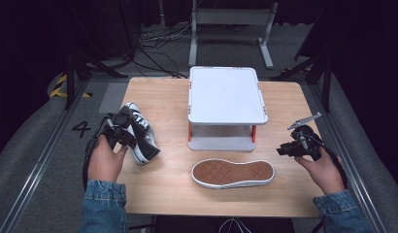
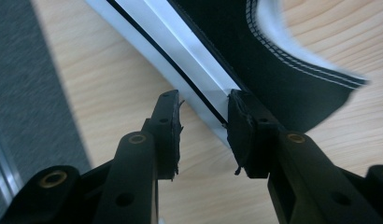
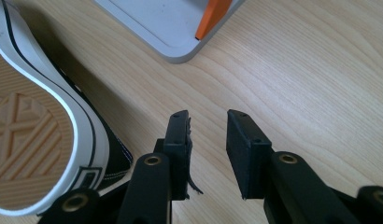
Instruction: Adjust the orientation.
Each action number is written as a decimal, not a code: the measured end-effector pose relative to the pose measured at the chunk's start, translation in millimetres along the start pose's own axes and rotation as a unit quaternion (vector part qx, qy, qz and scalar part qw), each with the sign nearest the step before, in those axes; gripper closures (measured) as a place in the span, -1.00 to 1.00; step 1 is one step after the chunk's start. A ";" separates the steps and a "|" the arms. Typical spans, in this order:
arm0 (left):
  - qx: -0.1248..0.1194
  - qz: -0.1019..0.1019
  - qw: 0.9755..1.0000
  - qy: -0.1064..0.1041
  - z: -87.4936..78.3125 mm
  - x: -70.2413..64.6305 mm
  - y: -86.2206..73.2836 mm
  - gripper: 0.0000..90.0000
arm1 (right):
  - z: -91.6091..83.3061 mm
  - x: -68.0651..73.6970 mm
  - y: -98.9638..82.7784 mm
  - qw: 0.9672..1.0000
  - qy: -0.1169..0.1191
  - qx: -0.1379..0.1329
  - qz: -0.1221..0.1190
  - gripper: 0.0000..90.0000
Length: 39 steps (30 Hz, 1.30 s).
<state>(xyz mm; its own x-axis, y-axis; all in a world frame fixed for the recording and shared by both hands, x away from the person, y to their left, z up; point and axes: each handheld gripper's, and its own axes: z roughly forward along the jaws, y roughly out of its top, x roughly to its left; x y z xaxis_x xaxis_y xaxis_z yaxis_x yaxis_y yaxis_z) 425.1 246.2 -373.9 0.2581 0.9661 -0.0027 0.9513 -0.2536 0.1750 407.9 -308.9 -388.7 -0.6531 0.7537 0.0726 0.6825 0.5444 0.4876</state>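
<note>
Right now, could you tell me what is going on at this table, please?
A person in denim sleeves works two hand-held grippers at a wooden table. The left gripper is at the white rubber edge of a black canvas sneaker, jaws open around it. The right gripper hovers open beside the second sneaker, lying sole-up before a white two-tier rack.

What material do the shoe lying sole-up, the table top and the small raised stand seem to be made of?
Shoe: brown sole with a moulded tread, likely rubber; white edge band also rubber-like; black upper looks like stitched canvas.
Table top: pale wood grain, matte, perhaps laminate.
Stand: smooth light-grey surface, probably plastic, with orange posts.
</note>
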 end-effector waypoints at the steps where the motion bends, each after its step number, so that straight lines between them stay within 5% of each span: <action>1: 0.012 -0.007 1.000 0.013 2.4 3.0 -2.3 0.45 | 0.4 0.5 1.0 1.000 0.001 0.001 -0.001 0.55; 3: 0.037 -0.016 0.999 0.030 10.9 10.8 -6.4 0.48 | 1.7 1.5 3.6 1.000 0.002 0.000 -0.003 0.55; 6: 0.032 -0.035 0.999 -0.011 19.4 25.0 -12.4 0.45 | 3.2 3.2 7.5 1.000 0.004 0.000 -0.008 0.54; 7: 0.031 -0.036 0.999 -0.004 17.9 27.2 -13.8 0.44 | 3.4 3.6 8.7 1.000 0.005 -0.002 -0.010 0.54; 10: 0.008 -0.047 0.999 0.003 7.3 26.5 -16.0 0.19 | 4.1 4.6 10.3 1.000 0.006 -0.001 -0.012 0.53; 12: -0.019 -0.036 0.999 0.010 -3.3 22.9 -16.8 -0.05 | 4.3 3.4 10.1 1.000 0.005 0.000 -0.011 0.51; 17: -0.055 -0.013 0.998 0.004 -12.0 11.2 -11.4 -0.26 | 2.6 3.2 8.3 1.000 0.003 -0.005 -0.009 0.46; 20: -0.050 -0.004 0.999 0.011 -5.0 8.8 -4.0 -0.32 | 2.4 3.7 5.7 1.000 -0.001 -0.005 -0.010 0.44; 24: -0.026 -0.002 0.998 0.048 9.4 10.5 7.1 -0.28 | -0.1 3.5 0.1 1.000 -0.005 -0.006 -0.006 0.43; 29: -0.025 -0.002 0.999 0.042 18.0 17.9 21.4 -0.32 | -5.4 0.3 -10.9 1.000 -0.012 -0.007 0.006 0.41; 35: 0.007 0.017 0.998 0.064 35.5 26.2 40.2 -0.35 | -10.6 -2.6 -24.6 1.000 -0.020 -0.006 0.020 0.38; 39: 0.017 0.003 0.999 0.050 44.2 40.4 47.7 -0.47 | -13.3 -3.0 -31.5 0.999 -0.023 -0.005 0.028 0.36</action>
<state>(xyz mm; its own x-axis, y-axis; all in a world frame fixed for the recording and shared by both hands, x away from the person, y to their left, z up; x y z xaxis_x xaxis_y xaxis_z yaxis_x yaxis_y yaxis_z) 488.3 271.0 -409.3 0.2468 0.9642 0.0974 0.9555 -0.2588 0.1413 384.0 -333.3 -392.7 -0.5987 0.7987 0.0608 0.7135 0.4974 0.4935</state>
